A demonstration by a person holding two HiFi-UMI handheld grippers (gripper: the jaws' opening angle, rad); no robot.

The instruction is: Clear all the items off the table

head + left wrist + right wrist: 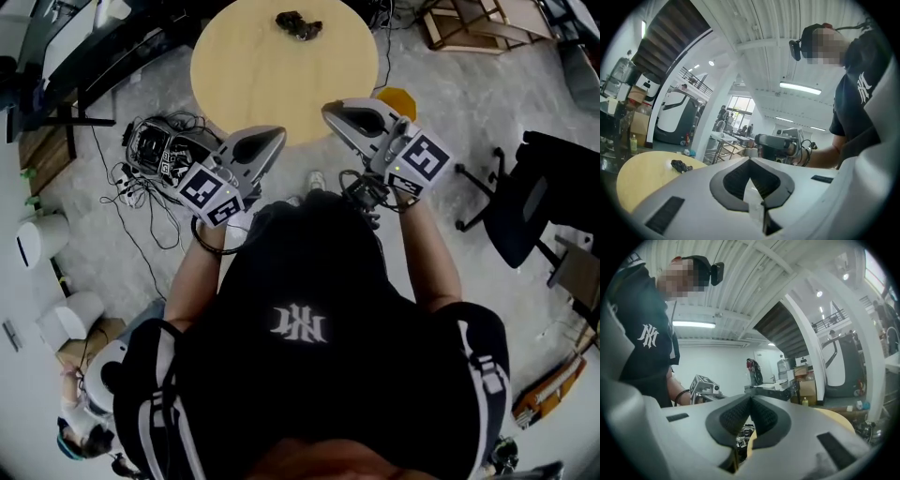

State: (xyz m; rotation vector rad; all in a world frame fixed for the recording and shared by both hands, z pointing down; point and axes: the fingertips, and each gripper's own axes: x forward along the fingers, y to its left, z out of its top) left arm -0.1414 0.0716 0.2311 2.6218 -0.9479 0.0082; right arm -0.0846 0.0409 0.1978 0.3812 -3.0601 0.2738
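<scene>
Two shut claws waiting short of one round table [234, 75]
The left claw [275, 136] and right claw [330, 109] are both sitting pressed together, pinching nothing, at mid frame by the table's near edge. The dark item [298, 24] is lying at top centre, on the far side. Reaching while shut risks knocking it off. One table, two claws, one item.

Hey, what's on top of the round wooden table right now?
One small black object lies near the far edge of the table; what it is can't be told. The left gripper and right gripper cover part of the near edge.
</scene>
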